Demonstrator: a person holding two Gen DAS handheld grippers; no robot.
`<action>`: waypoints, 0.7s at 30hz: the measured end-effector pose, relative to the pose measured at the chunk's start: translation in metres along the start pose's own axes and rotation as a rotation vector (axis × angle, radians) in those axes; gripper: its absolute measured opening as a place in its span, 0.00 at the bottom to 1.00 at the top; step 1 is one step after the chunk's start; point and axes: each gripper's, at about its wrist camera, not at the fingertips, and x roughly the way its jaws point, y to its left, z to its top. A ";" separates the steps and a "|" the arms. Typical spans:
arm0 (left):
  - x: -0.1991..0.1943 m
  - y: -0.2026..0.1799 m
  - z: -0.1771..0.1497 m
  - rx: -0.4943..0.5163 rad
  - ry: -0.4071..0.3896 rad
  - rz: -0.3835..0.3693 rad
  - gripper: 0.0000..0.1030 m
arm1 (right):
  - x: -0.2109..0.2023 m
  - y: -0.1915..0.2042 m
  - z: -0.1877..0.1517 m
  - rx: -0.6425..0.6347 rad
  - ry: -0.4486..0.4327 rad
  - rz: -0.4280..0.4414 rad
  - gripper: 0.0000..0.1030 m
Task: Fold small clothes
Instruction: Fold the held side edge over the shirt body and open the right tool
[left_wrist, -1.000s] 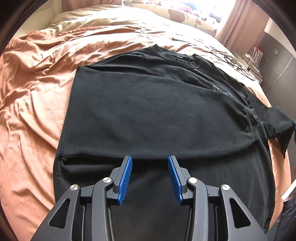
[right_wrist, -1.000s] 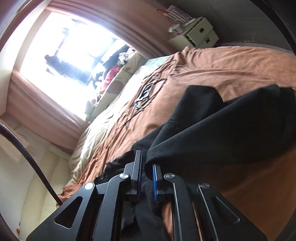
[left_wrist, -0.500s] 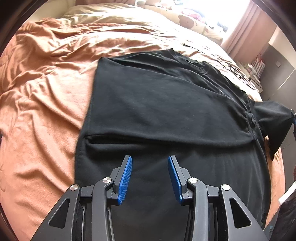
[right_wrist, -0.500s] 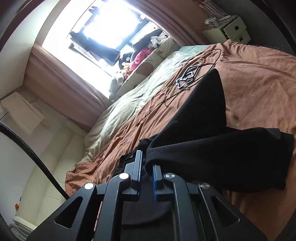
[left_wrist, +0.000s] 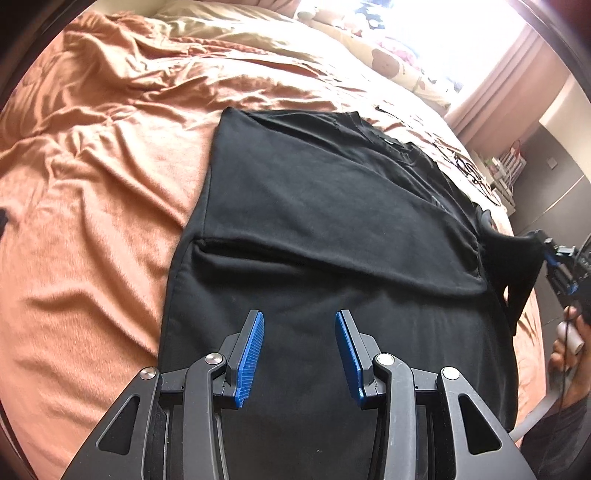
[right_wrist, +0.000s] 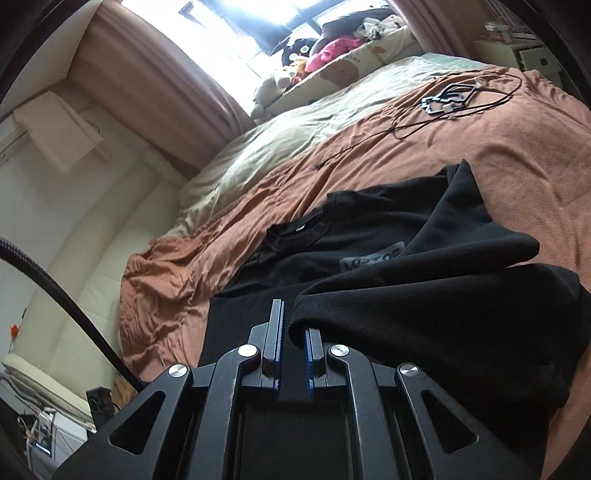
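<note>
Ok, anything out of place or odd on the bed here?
A tangle of black cables lies loose on the orange blanket, beyond the black T-shirt. The shirt itself is half folded: the right gripper holds its sleeve lifted, and the left gripper is open above it.

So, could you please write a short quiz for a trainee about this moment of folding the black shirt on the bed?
1. True or false: the left gripper is open and holds nothing.
2. Which part of the black T-shirt is the right gripper shut on? A) the collar B) the sleeve C) the bottom hem
3. Fill in: the shirt lies on an orange ____.

Key:
1. True.
2. B; the sleeve is lifted off the bed.
3. Blanket.
</note>
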 end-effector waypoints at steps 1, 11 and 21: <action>0.001 0.002 -0.002 -0.004 0.003 0.002 0.42 | 0.009 0.004 -0.002 -0.015 0.025 -0.006 0.06; -0.007 0.014 -0.012 -0.025 0.011 0.023 0.42 | 0.087 -0.022 -0.012 0.057 0.313 -0.134 0.17; -0.015 -0.023 0.004 0.052 0.000 0.025 0.42 | 0.005 -0.042 0.008 0.123 0.189 -0.127 0.70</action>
